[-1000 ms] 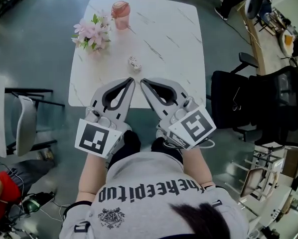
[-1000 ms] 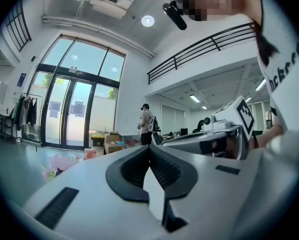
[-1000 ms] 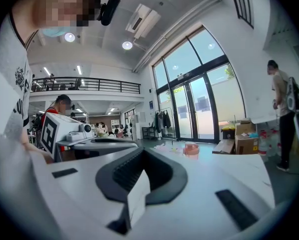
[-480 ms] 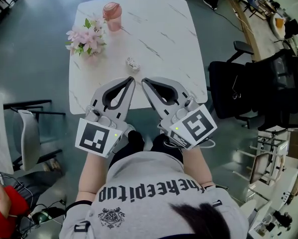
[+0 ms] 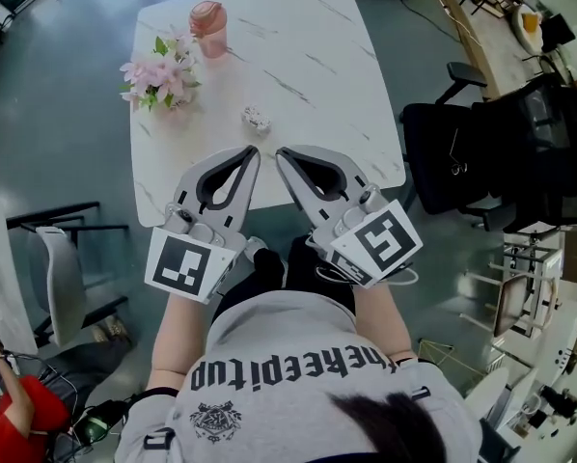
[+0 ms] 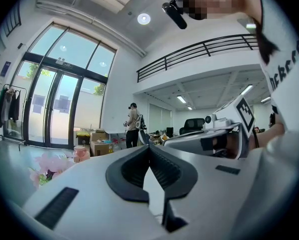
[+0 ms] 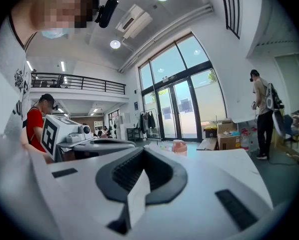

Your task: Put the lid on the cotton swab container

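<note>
A pink, lidded, see-through container [image 5: 208, 27] stands at the far left of the white marble table [image 5: 317, 75]. A small white patterned object [image 5: 256, 118] lies near the table's middle; I cannot tell what it is. My left gripper [image 5: 253, 151] and right gripper [image 5: 280, 153] hover side by side over the table's near edge, pointing roughly level. Both are shut with nothing between the jaws. The left gripper view shows its shut tips [image 6: 149, 146] and the pink container [image 6: 81, 153] far off. From the right gripper view I see its shut tips [image 7: 143, 150] and that container [image 7: 179, 146].
A bunch of pink flowers [image 5: 156, 73] lies at the table's left, near the container. A black office chair [image 5: 453, 162] stands to the right, a white chair [image 5: 57, 278] to the left. A person [image 6: 133, 125] stands by cardboard boxes in the distance.
The head view has swung, so the table and the things on it sit a little further left and up in the picture. Both grippers stay shut and side by side.
</note>
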### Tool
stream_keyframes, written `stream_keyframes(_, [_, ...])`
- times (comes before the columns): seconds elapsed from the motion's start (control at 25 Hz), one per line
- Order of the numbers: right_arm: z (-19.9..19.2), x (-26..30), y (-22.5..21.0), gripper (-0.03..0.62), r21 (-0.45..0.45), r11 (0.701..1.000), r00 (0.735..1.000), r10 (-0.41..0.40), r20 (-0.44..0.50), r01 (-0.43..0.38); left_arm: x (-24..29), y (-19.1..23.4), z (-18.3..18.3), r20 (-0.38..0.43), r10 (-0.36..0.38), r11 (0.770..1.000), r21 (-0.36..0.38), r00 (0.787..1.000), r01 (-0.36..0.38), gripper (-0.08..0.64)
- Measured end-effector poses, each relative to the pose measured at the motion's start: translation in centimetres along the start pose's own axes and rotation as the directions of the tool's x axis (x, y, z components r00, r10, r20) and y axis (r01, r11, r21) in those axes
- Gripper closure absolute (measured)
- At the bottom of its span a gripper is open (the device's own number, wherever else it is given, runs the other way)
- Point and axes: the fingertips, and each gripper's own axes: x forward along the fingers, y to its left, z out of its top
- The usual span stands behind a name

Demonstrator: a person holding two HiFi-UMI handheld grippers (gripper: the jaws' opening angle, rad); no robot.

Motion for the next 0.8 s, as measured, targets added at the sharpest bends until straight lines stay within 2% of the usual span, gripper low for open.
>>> stream_keyframes(0.32, [0.4,0.7,-0.9,0.581,-0.009,1.0,1.0,-0.015,-0.006,0.015,0.7,0.8,0.0,-0.001,-0.009,1.0,-0.009,1.0,0.009,0.545])
stream_keyframes(0.8, [0.9,3.9,-4.0,0.581,-0.012,1.0,1.0,0.021,-0.011,-0.021,3.2,4.2,-0.9,-0.032,0.043,0.999,-0.004,0.999,-0.043,0.545])
